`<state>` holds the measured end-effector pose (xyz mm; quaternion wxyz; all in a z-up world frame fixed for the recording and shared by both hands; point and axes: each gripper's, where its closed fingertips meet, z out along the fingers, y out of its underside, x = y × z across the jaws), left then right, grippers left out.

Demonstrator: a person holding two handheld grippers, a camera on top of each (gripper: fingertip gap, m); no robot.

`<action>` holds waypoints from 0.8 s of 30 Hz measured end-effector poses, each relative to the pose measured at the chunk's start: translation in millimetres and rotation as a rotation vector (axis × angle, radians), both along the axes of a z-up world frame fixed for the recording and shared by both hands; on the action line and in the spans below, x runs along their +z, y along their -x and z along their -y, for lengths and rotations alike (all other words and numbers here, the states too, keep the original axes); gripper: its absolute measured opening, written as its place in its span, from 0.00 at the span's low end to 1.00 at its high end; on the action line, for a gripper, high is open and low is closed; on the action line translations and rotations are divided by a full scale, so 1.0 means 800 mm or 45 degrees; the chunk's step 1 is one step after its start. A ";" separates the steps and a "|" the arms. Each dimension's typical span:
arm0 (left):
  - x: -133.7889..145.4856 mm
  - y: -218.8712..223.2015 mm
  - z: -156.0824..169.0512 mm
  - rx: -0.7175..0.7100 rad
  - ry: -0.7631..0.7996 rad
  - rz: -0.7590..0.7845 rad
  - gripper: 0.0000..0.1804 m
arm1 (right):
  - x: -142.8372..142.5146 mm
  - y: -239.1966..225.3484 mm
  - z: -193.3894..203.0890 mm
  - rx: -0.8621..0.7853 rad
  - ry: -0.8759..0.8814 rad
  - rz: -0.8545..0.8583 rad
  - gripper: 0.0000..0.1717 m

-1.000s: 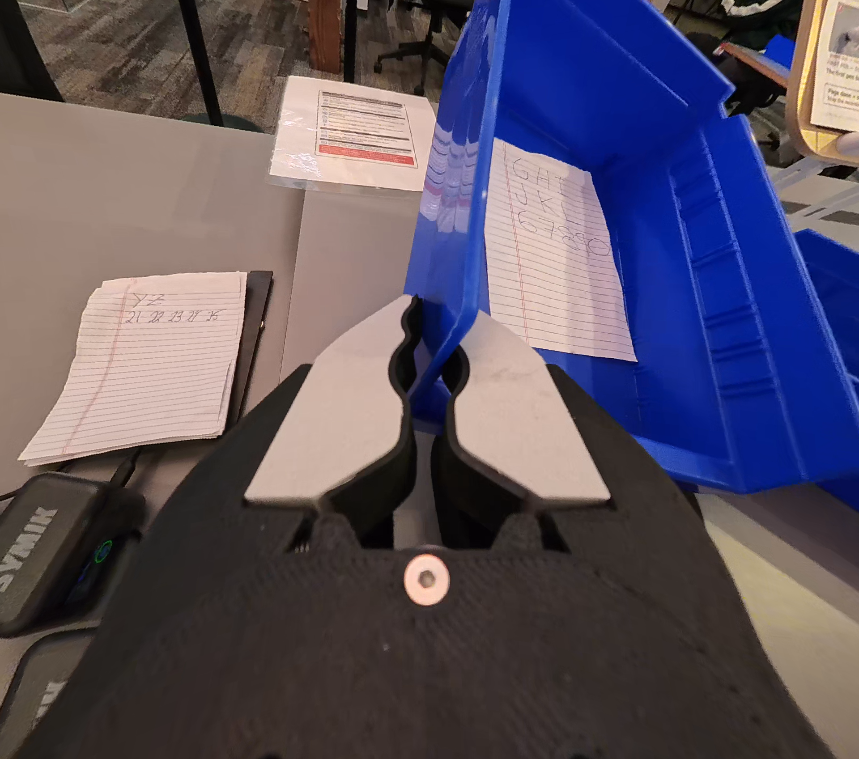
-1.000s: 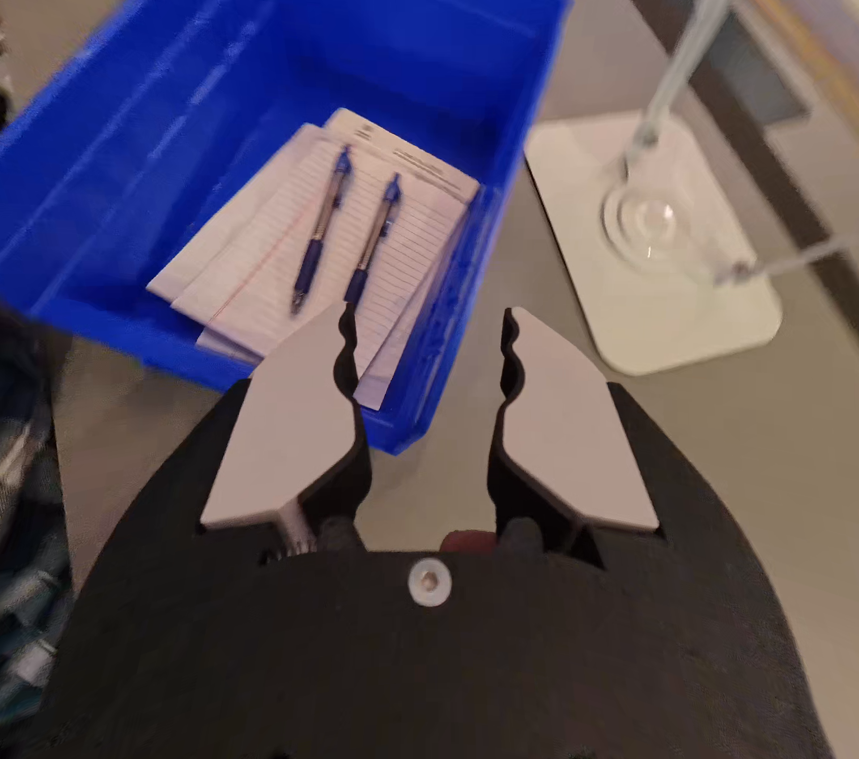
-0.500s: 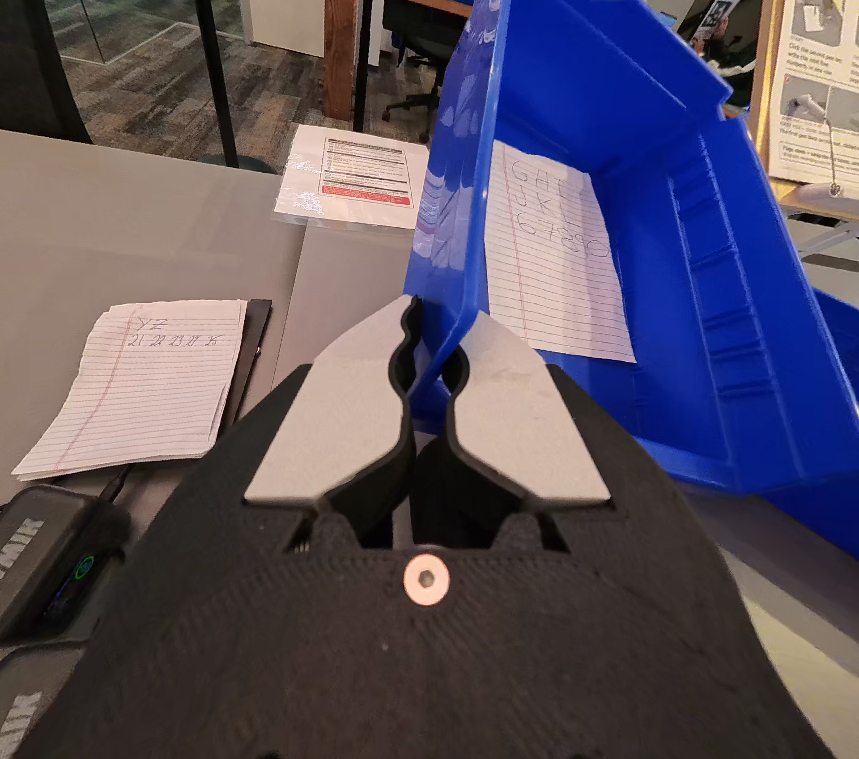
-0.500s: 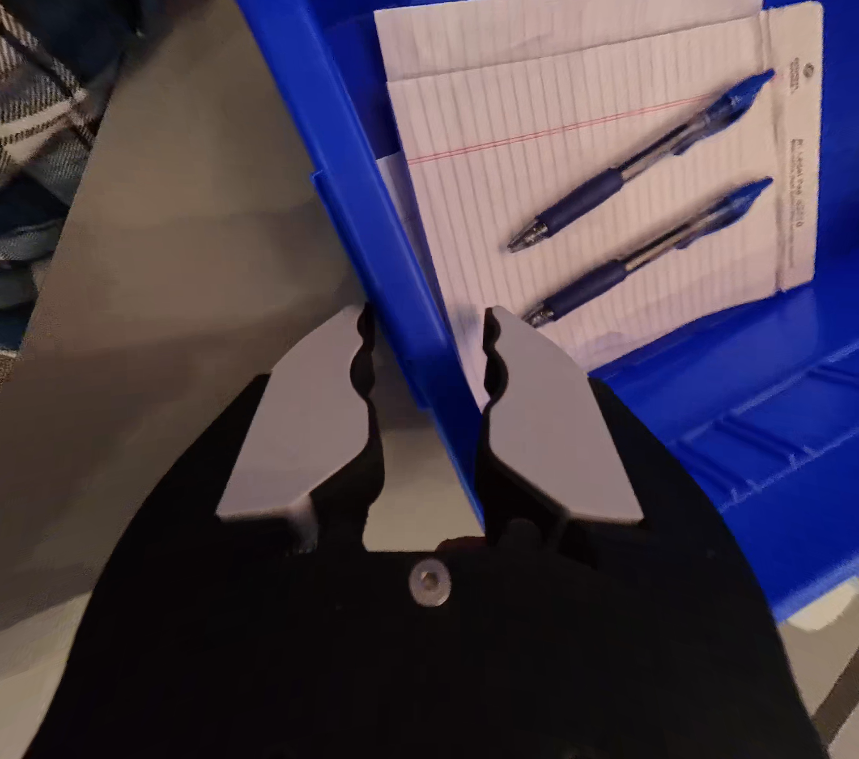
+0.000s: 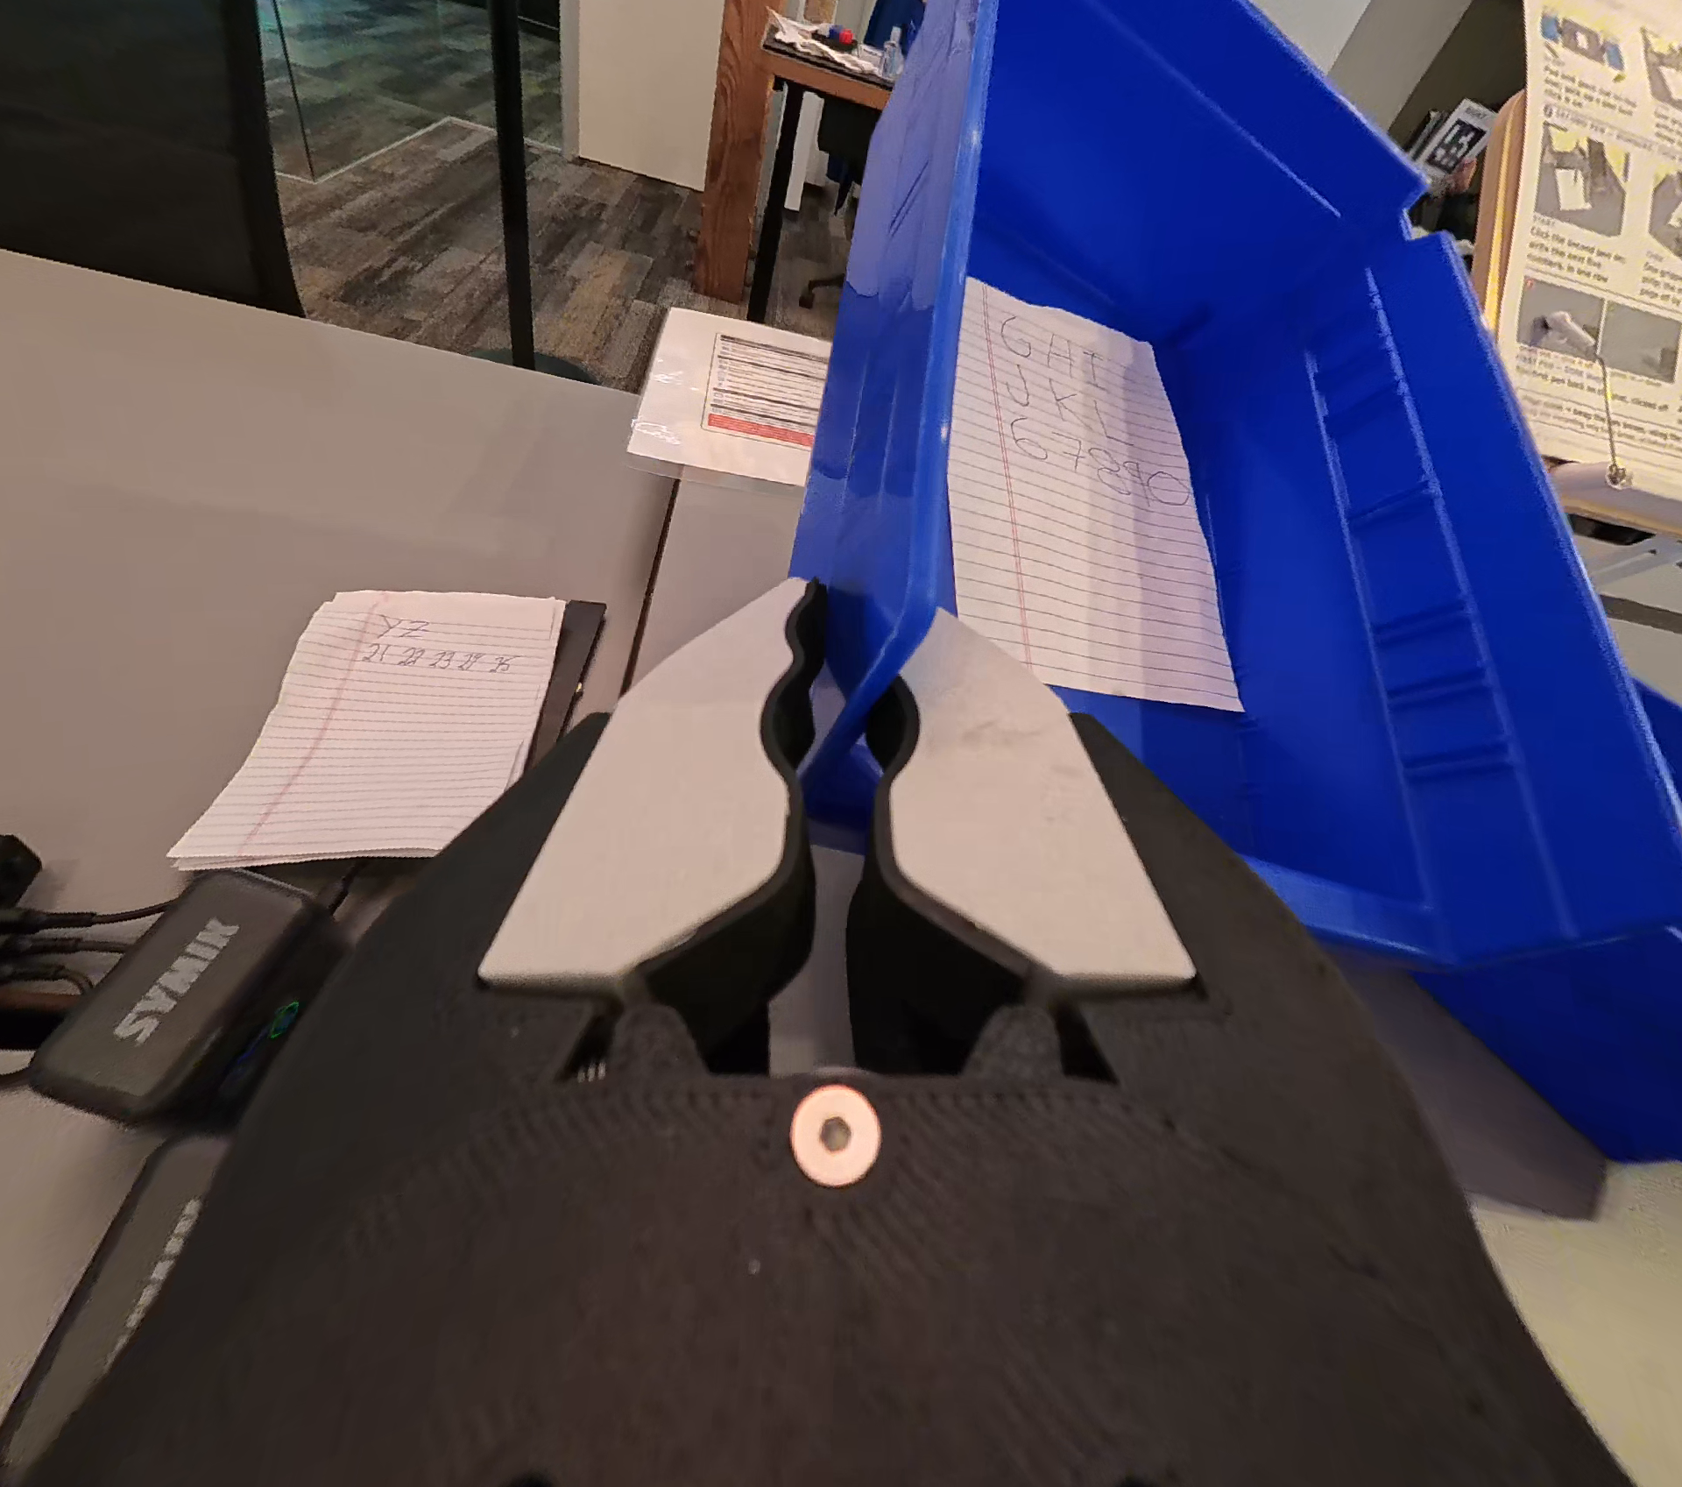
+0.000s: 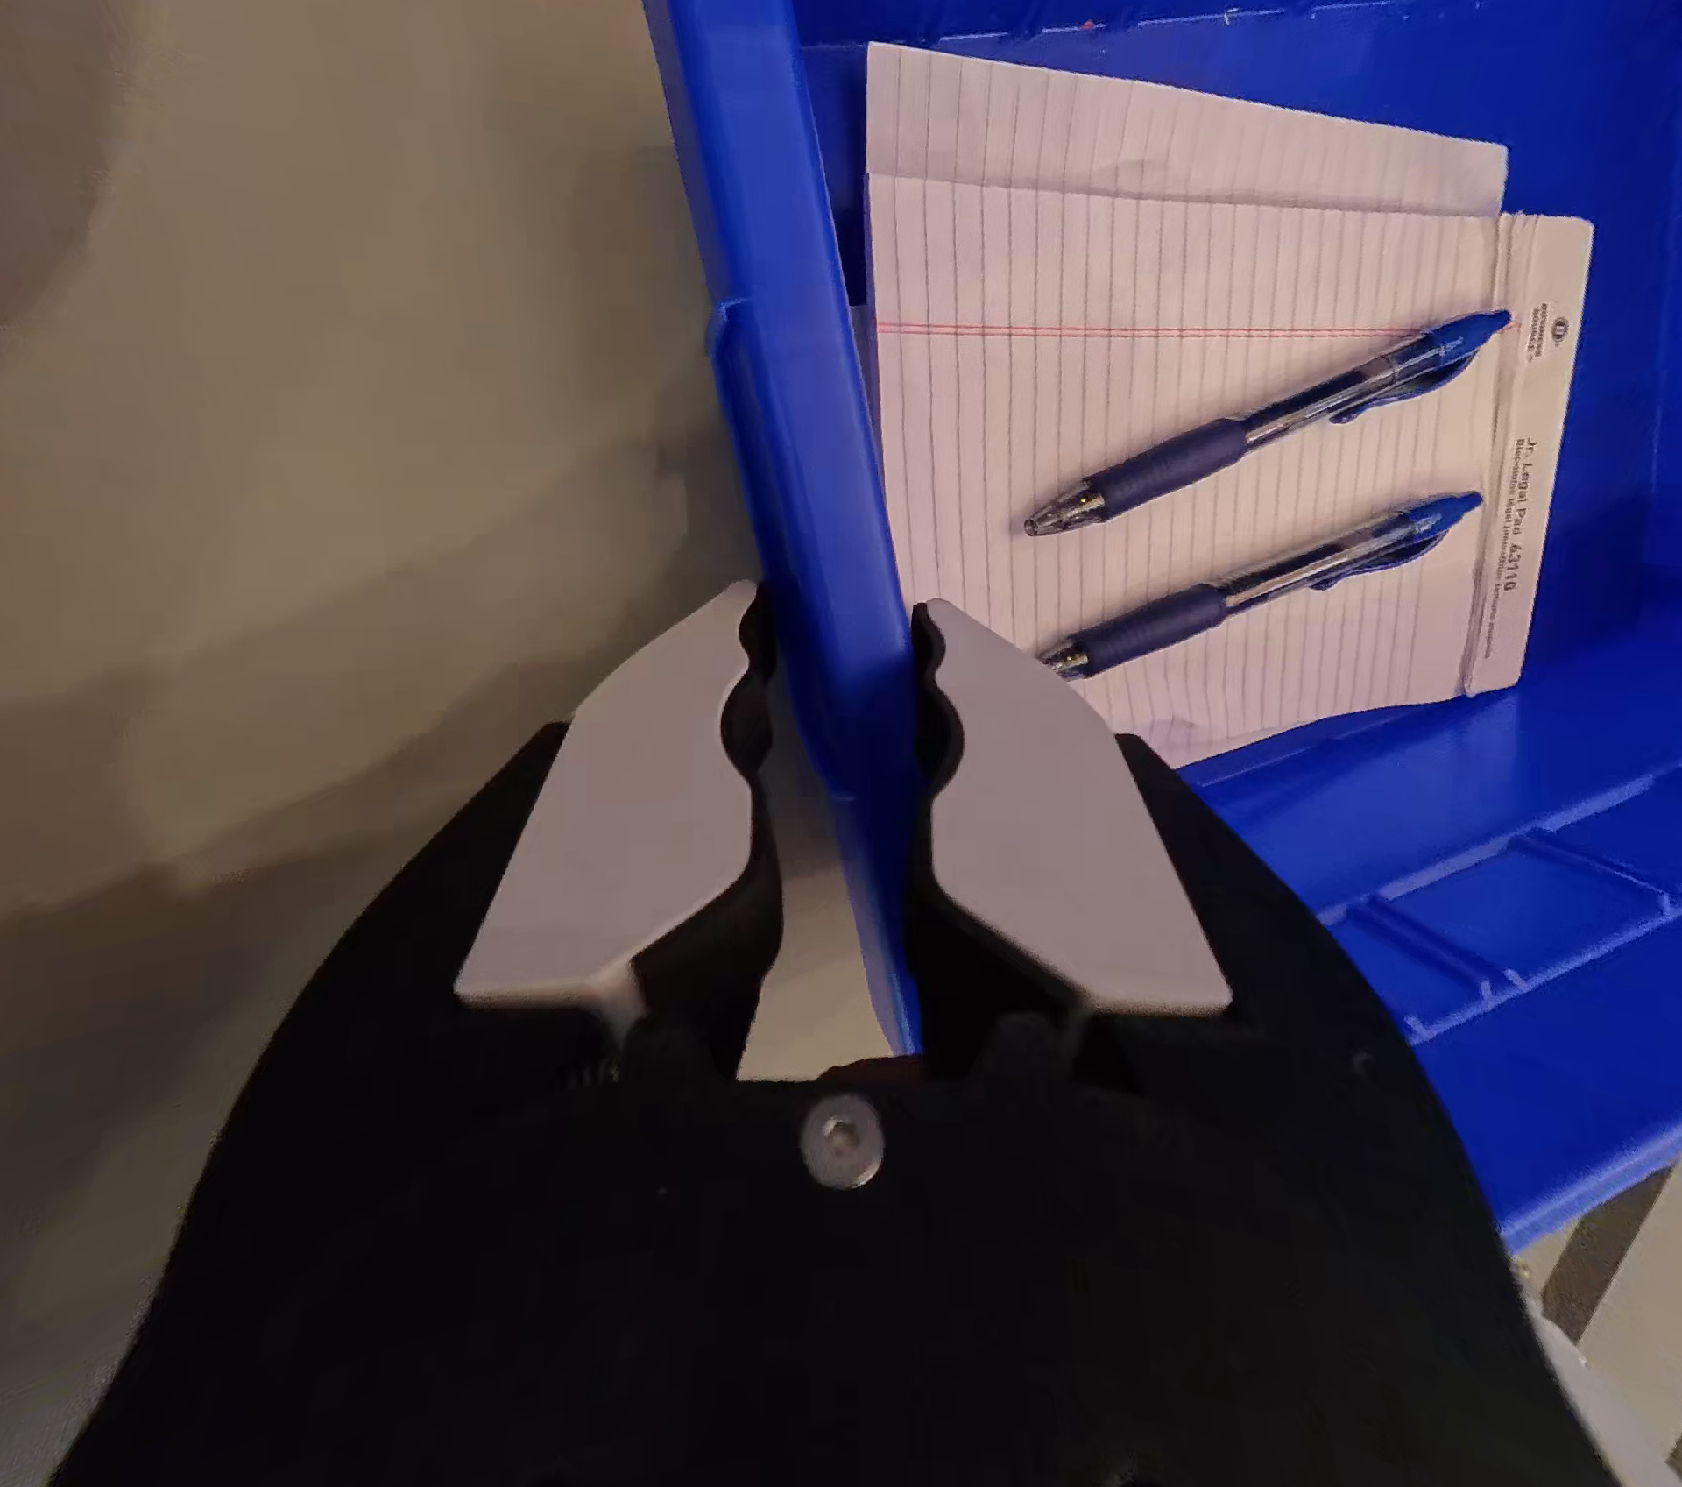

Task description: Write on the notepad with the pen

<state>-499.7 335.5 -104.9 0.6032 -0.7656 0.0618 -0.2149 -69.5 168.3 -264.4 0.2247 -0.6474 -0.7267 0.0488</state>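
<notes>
My left gripper [image 5: 865,610] is shut on the side wall of a blue bin [image 5: 910,351], which is tilted up off the grey table. A lined sheet with handwriting [image 5: 1074,515] lies inside it. My right gripper [image 6: 835,606] is shut on the side wall of a blue bin [image 6: 774,260], one pad on each side. In that bin lies a white lined notepad [image 6: 1138,396] with two blue pens on it, one farther [image 6: 1274,424] and one nearer [image 6: 1265,587]. Neither pen is held.
In the left wrist view, a loose lined sheet [image 5: 391,724] lies on a dark board on the grey table [image 5: 273,442]. A black device with cables [image 5: 173,1015] sits near left. A laminated sheet [image 5: 737,396] lies behind, and an instruction poster [image 5: 1602,169] stands at right. About 50 cm separates my left fingertips from my right.
My right gripper swung from above the bin to its side wall, and its jaws narrowed onto that wall. My left gripper stayed shut on its bin wall and rose, tilting the bin further.
</notes>
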 end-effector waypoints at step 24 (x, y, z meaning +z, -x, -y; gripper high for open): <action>0.025 0.032 0.030 0.126 -0.123 -0.012 0.04 | -0.002 0.179 -0.225 -0.691 0.000 -0.028 0.17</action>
